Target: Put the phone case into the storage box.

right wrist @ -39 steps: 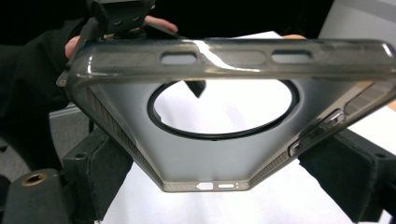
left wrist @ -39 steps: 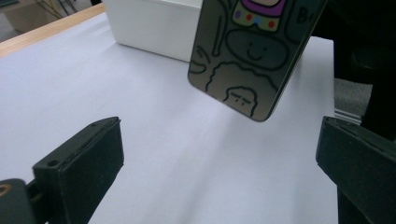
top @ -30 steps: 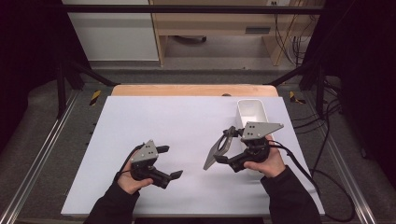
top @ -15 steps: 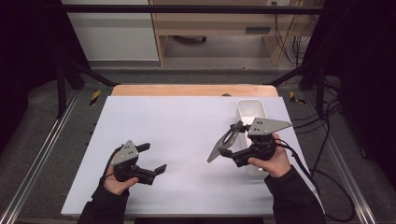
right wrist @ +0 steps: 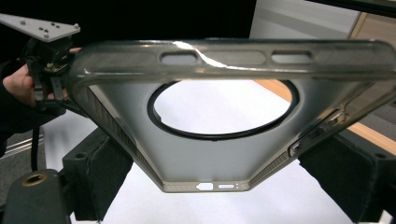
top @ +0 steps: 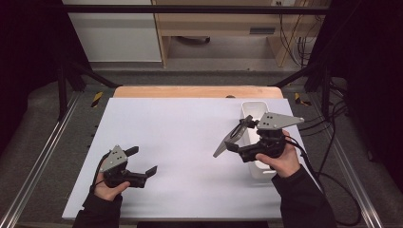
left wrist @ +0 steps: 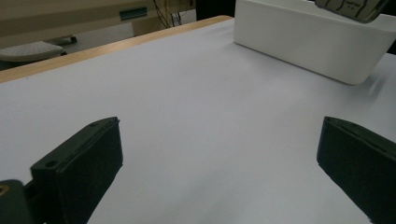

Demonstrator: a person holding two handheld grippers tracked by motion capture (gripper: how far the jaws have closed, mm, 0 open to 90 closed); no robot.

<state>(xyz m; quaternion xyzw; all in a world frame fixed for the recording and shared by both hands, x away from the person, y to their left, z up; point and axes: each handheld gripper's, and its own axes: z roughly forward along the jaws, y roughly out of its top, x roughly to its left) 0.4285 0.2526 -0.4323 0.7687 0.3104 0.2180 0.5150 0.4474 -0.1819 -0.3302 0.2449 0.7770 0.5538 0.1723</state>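
High view: the right gripper [top: 234,142] grips a translucent grey phone case [top: 231,138] by its two long edges, holding it tilted above the white sheet [top: 180,128] just left of the white bin [top: 251,110], apparently so its open face can be presented or carried; the left gripper [top: 141,162] rests low at the near left, well apart, jaws spread and empty. Left gripper view: bare sheet lies between the wide jaws, with the bin [left wrist: 308,42] ahead and nothing obstructing. Right gripper view: the case [right wrist: 224,116] spans both pads, clamped edge to edge, with the left gripper visible beyond it.
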